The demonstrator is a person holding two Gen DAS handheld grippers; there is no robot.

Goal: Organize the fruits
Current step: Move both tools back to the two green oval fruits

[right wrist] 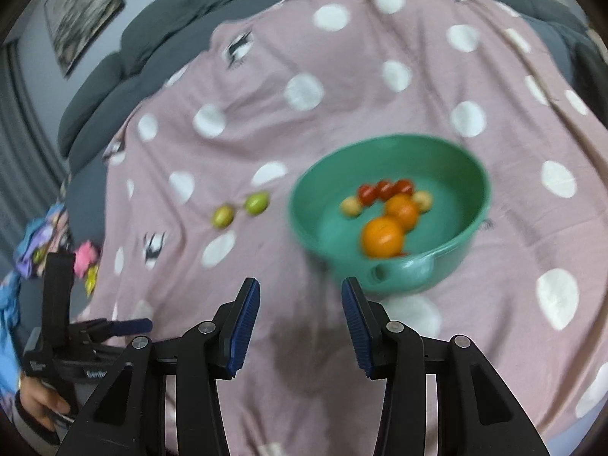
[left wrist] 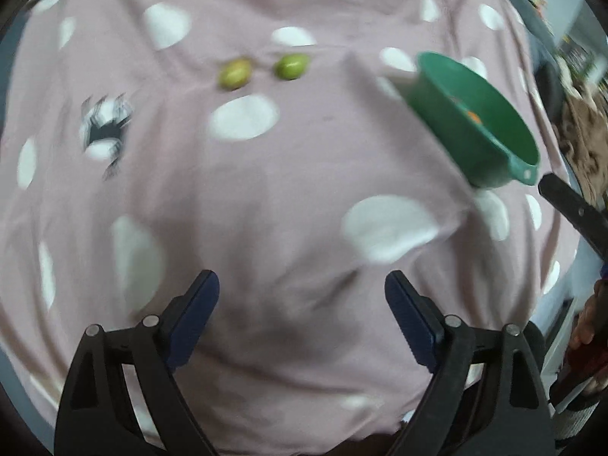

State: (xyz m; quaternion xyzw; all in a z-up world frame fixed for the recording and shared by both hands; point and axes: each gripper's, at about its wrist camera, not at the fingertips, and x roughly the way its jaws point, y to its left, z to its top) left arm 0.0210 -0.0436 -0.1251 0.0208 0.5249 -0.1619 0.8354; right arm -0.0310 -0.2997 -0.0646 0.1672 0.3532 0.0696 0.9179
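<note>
Two small green fruits lie side by side on the pink dotted blanket, the yellowish one (left wrist: 234,73) (right wrist: 222,216) left of the brighter one (left wrist: 290,67) (right wrist: 256,203). To their right stands a green bowl (left wrist: 497,159) (right wrist: 319,228) holding two oranges (right wrist: 383,236), three small red fruits (right wrist: 384,189) and two pale yellow ones (right wrist: 350,205). My left gripper (left wrist: 302,292) hangs open over bare blanket, well short of the green fruits, nothing between its fingers. My right gripper (right wrist: 301,296) is open and empty, just in front of the bowl's handle (right wrist: 402,271). In the right wrist view, the left gripper (right wrist: 125,326) shows at the lower left, held by a hand.
The blanket (right wrist: 342,76) covers a dark grey sofa whose padded back (right wrist: 159,38) runs along the far edge. Colourful cloth and small toys (right wrist: 85,258) lie at the left edge. Framed pictures (right wrist: 83,3) hang on the wall behind. A hand (left wrist: 587,326) shows at the right.
</note>
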